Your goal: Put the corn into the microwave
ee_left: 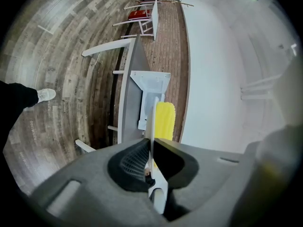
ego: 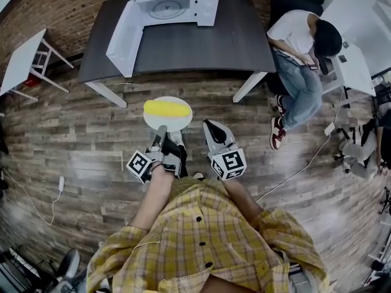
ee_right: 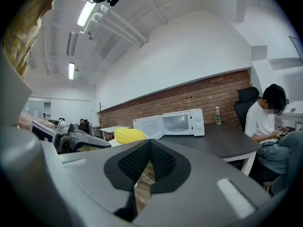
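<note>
My left tongs (ego: 162, 130) are pinching the rim of the plate (ego: 168, 122) with the corn (ego: 166, 107) lying on it, my right tongs (ego: 209, 126) are closed on nothing, and I am aiming to carry it flat to the open microwave (ego: 177, 2).

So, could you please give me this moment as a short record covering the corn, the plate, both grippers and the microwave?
corn: yellow, lying on the white plate
plate: carried above the wood floor, held by its near rim
left gripper: shut on the plate's rim
right gripper: jaws together, nothing between them, to the right of the plate and apart from it
microwave: on the dark table, door swung open, turntable visible
task status: corn not yet in the microwave
</note>
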The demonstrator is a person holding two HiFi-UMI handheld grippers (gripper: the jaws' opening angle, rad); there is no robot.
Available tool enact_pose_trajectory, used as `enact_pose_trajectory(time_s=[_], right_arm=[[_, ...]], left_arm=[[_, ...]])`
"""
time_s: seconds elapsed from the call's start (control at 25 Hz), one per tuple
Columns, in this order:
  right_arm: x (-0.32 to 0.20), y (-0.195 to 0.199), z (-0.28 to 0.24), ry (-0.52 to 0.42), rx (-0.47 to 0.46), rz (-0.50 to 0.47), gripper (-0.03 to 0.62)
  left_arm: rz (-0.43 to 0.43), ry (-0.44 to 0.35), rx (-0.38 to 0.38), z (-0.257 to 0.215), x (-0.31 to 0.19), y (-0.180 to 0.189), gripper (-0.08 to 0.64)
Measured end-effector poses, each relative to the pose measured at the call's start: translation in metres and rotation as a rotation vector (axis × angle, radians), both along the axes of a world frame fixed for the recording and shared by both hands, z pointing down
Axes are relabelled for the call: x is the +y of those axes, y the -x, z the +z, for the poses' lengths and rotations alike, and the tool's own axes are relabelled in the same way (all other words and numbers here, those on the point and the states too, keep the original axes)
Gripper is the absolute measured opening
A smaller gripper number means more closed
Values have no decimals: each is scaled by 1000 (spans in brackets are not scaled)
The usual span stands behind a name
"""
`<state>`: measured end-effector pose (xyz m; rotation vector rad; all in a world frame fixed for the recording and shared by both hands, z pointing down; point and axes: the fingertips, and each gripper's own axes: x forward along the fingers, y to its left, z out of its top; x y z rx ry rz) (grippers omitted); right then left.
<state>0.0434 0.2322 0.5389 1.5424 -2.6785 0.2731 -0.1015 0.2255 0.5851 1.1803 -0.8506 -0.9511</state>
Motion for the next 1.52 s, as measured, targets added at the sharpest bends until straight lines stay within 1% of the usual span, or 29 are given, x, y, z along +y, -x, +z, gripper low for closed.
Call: enact_pose_trajectory(time_s=[0.16,0.28,0.44,0.56,0.68,0.88,1.12,1.2,1.32,1.52], right_arm=[[-31,1,-1,-15,-4,-6,3],[-61,2,2,-9,-8,-5,3],[-107,11,1,2,-35,0,3],[-141,17,-5,1,-23,-10,3],[-173,22,-14,5,-32,-6,0],[-221,29,-23,-5,-26,12,-2],[-266,40,-30,-8,-38,25,-2],[-279,40,-33,-8,-41,36,-2],[-296,40,-36,-10,-42,54,-2],[-312,43,-38,-8,-41,68,-3]], left_arm=[[4,-5,-4,1,-34,-1,28],[4,-13,-3,2,-66,-1,25],[4,-18,-14,-1,-111,8,23],[-2,-23,-15,-5,-145,14,23],[-11,-17,-17,-7,-174,20,23],[1,-15,-46,-10,-222,29,26],[15,-19,-34,-18,-272,37,25],[28,-15,-43,-19,-285,38,25],[54,-17,-72,-18,-302,39,25],[80,-25,-58,-18,-321,36,25]])
